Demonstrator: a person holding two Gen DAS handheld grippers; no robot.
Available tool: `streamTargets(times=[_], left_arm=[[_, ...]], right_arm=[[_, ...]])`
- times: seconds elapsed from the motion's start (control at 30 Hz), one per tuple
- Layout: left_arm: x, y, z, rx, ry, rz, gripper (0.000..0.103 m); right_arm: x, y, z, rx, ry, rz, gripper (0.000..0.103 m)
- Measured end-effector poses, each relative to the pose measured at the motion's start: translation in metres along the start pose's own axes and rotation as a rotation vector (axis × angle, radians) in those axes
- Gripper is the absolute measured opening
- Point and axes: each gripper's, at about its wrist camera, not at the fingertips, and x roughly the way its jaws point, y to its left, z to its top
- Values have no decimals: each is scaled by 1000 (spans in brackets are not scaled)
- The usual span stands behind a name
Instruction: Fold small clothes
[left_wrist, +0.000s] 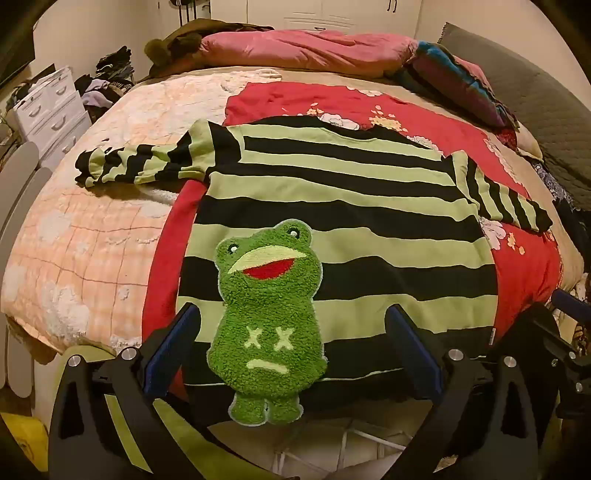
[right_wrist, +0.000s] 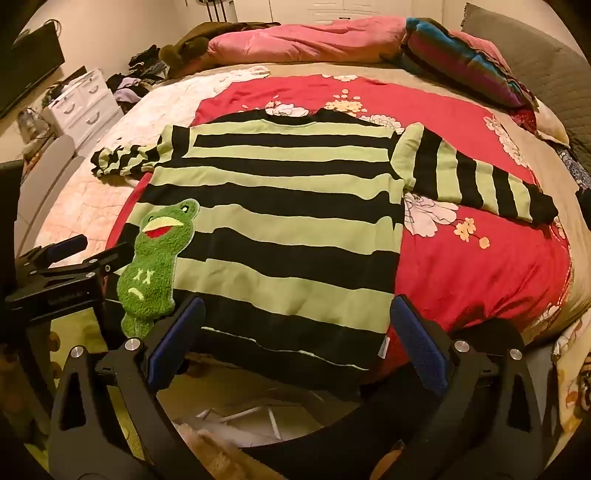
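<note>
Bed (left_wrist: 85, 236); striped sweater (right_wrist: 280, 206) flat; left gripper (left_wrist: 291, 350), right gripper (right_wrist: 295, 343) jaws spread, empty.

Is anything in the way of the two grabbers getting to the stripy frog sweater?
Nothing visible is. The striped sweater lies flat on the bed, and the left gripper and right gripper hang open just above its near hem.

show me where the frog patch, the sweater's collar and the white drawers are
frog patch (left_wrist: 267, 314): left wrist view, on its belly.
sweater's collar (right_wrist: 288, 117): right wrist view, on the black neckline.
white drawers (right_wrist: 86, 101): right wrist view, on a drawer front.
</note>
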Motion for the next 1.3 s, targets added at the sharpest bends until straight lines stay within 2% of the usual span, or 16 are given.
streamTargets(times=[1.3], left_arm=[[-2,2,1,-13,-1,-13,99]], right_arm=[[2,0,-2,-4,10,4,95]])
